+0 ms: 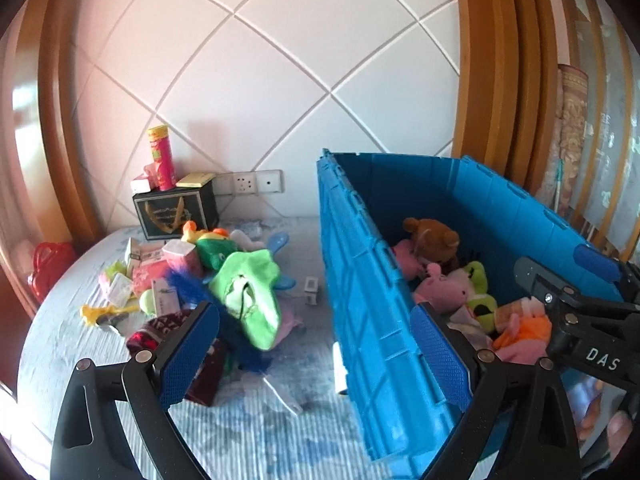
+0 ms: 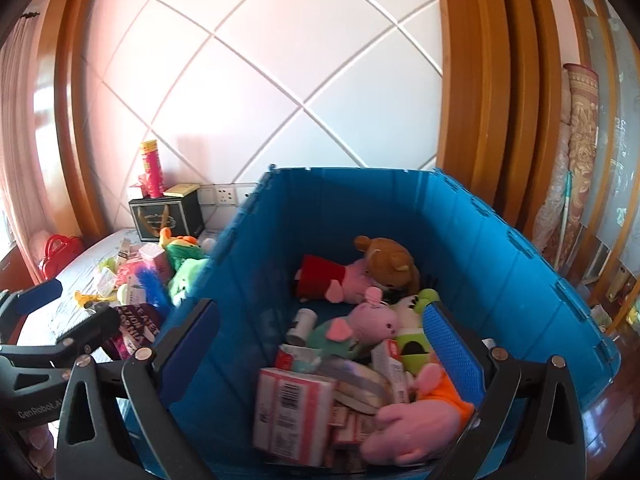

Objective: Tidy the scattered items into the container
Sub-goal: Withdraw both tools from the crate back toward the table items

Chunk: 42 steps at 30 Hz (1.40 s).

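Observation:
A blue plastic crate [image 1: 372, 320] [image 2: 256, 264] stands on the bed and holds plush toys, among them a brown bear [image 2: 392, 264], pink pigs [image 2: 372, 320] and small boxes [image 2: 294, 412]. Left of it lie scattered items: a green plush [image 1: 248, 292], a blue feathery toy [image 1: 188, 288], pink boxes [image 1: 182, 256] and a dark red patterned item [image 1: 152, 332]. My left gripper [image 1: 316, 356] is open and empty, straddling the crate's left wall. My right gripper [image 2: 320, 344] is open and empty above the crate's contents; it also shows in the left wrist view [image 1: 576, 300].
A black box [image 1: 174, 212] with a pink can [image 1: 162, 158] on it stands against the tiled wall at the bed's far edge. A red bag [image 1: 50, 268] sits at the far left. Wooden frames rise on both sides, with rolled rugs [image 2: 580, 168] at right.

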Available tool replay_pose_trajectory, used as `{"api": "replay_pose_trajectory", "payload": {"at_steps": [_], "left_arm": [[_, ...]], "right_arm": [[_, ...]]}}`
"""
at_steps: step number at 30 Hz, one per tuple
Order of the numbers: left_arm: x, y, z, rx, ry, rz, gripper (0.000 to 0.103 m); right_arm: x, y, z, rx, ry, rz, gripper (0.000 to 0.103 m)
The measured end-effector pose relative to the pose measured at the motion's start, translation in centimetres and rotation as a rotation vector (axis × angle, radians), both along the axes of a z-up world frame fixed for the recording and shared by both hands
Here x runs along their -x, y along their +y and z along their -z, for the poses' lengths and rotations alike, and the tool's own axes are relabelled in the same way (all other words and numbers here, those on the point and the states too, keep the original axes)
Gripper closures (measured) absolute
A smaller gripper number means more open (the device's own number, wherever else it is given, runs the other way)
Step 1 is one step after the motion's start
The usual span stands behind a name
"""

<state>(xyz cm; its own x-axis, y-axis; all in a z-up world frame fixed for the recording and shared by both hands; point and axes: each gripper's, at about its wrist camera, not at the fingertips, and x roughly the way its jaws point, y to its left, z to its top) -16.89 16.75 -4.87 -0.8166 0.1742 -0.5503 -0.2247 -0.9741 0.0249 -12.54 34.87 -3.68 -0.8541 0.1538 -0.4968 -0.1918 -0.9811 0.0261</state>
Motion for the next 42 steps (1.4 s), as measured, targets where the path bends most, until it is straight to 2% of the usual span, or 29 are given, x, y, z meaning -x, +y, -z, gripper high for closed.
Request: {"api": "replay_pose_trajectory", "payload": {"at_steps": [12, 17, 21, 29, 36, 42], "left_arm": [[0.1, -15.9, 2.5, -0.020, -0.044, -0.112, 0.005], [0.5, -22.7, 5.5, -0.013, -0.071, -0.179, 0.004], [1.3, -26.5, 8.7, -0.002, -0.150, -0.220, 0.004], [4.4, -31.1, 13.5, 0.008, -0.239, -0.294, 0.004], [8.6, -35.1, 16.6, 0.104, -0.320, -0.400, 0.004], [10.8, -39.3, 19.4, 0.115, -0.399, -0.473, 0.004]], "right_arm": [[0.4, -14.6, -0.7, -0.042, 0.067, -0.116, 0.000], [1.6, -19.9, 1.1, -0.008, 0.050, -0.147, 0.000], [3.3, -23.0, 4.1, 0.009, -0.033, -0.183, 0.000], [7.8, -24.5, 9.6, 0.030, -0.183, -0.223, 0.000], [14.0, -24.0, 14.6, 0.119, -0.300, -0.254, 0.000], [18.2, -25.5, 18.1, 0.147, -0.398, -0.276, 0.000]]}}
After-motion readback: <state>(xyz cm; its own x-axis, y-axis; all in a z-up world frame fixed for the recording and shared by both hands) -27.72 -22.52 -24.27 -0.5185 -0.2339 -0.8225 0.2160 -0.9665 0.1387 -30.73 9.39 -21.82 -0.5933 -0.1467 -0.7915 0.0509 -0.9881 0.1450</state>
